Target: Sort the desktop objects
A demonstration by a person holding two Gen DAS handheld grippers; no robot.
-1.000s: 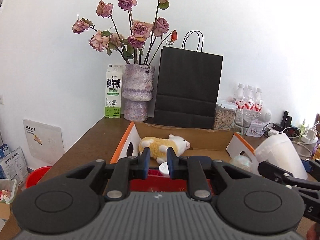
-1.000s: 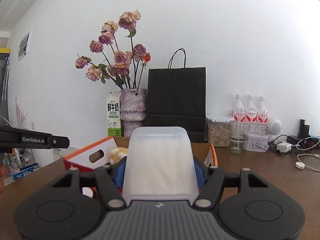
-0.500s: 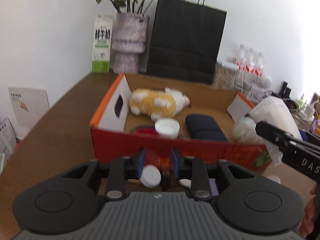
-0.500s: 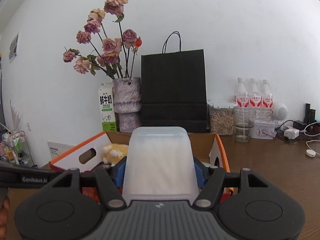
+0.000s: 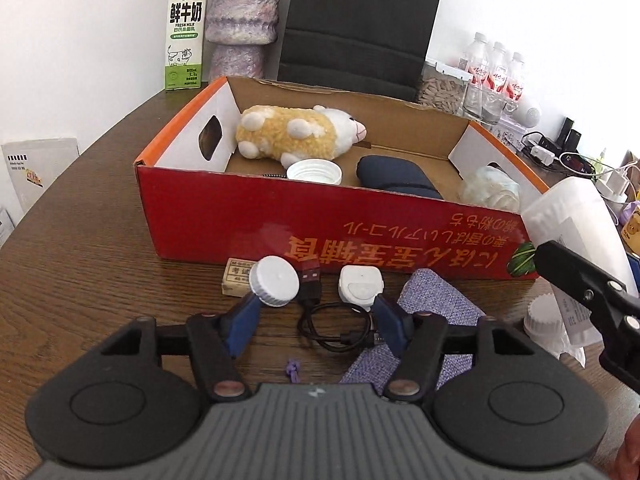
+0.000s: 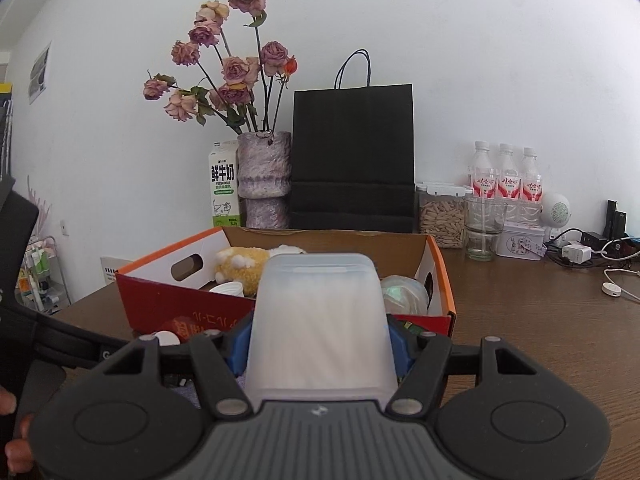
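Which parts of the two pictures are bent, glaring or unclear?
Left wrist view: fisheye curves the red box front, whose glossy face shows pale glare; the corners are dark. Right wrist view: the translucent container between the fingers fills the centre and hides the table behind it; the wall is evenly lit.

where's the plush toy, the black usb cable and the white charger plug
plush toy (image 5: 294, 134), left wrist view, on its yellow back.
black usb cable (image 5: 332, 330), left wrist view, on the coiled loop.
white charger plug (image 5: 360, 288), left wrist view, on its top face.

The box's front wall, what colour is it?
Red box with orange lettering; clearest in the left wrist view.
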